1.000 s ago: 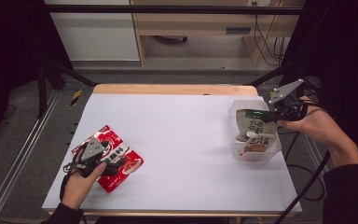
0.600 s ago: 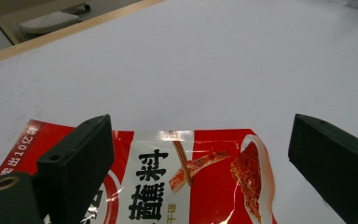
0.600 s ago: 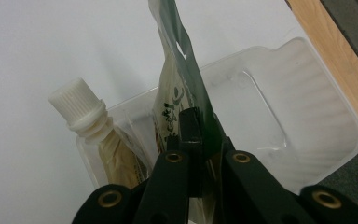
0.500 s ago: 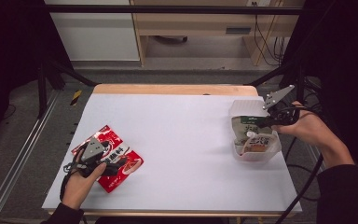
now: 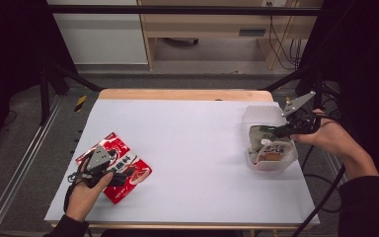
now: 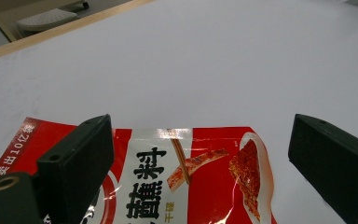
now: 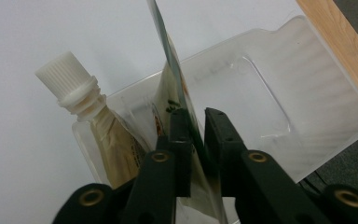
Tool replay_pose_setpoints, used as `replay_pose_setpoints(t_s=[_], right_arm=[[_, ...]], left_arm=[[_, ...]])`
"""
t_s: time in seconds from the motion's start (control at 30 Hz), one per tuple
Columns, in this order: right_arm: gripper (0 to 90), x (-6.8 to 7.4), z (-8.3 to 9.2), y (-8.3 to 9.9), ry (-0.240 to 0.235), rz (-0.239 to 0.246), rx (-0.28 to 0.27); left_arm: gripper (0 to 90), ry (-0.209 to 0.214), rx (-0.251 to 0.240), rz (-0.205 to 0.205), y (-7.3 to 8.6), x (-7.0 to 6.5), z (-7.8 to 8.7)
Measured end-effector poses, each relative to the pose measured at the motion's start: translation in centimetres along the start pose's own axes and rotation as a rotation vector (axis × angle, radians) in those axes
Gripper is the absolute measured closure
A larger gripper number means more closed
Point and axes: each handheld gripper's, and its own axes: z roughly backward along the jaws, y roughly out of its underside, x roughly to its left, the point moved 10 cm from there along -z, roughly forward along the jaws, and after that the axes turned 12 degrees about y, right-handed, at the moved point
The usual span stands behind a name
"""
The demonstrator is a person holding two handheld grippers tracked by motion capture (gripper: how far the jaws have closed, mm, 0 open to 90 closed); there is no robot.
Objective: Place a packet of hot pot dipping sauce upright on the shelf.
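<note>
Right gripper (image 7: 193,122) sits at the clear plastic tray (image 5: 256,114) on the table's right side, its jaws a narrow gap apart with the thin edge of a green sauce pouch (image 7: 168,51) standing between them. Those jaws have just been opening, and in the right gripper view the pouch edge runs up through the slot — whether the pads press on it I cannot tell. Beside it in the tray leans a spouted pouch (image 7: 100,140) with a ribbed white cap (image 7: 65,77), tilted toward the white table (image 5: 197,133). From the high view the pouches lie in the near part of the tray, the far part bare, and the person's right hand (image 5: 333,138) comes in from the table's right edge. Over on the near left corner, the left gripper (image 6: 200,154) rests on a red snack packet (image 6: 205,182) lying flat on the table — its jaws are spread wide, one over the packet's left part, the other beyond its right edge, with nothing pinched.
</note>
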Motion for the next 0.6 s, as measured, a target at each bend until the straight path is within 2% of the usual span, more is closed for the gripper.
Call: replay_pose_setpoints(t_s=[0.17,0.27,0.37,0.6], right_arm=[[57.4,-0.2,0.4,-0.2,0.026,-0.024,-0.019],[43.4,-0.4,0.8,-0.6,0.078,-0.020,-0.042],[36.3,-0.4,1.5,-1.4,0.101,-0.022,-0.075],[30.5,0.5,3.5,-4.3,0.157,-0.025,-0.139]], left_arm=[[6.7,-0.002,-0.004,0.002,0.0,0.0,0.1],[6.7,-0.004,-0.003,0.002,0.0,0.1,0.1],[6.7,-0.009,-0.004,0.003,0.0,0.2,0.1],[6.7,-0.014,-0.005,0.005,0.0,0.5,0.3]])
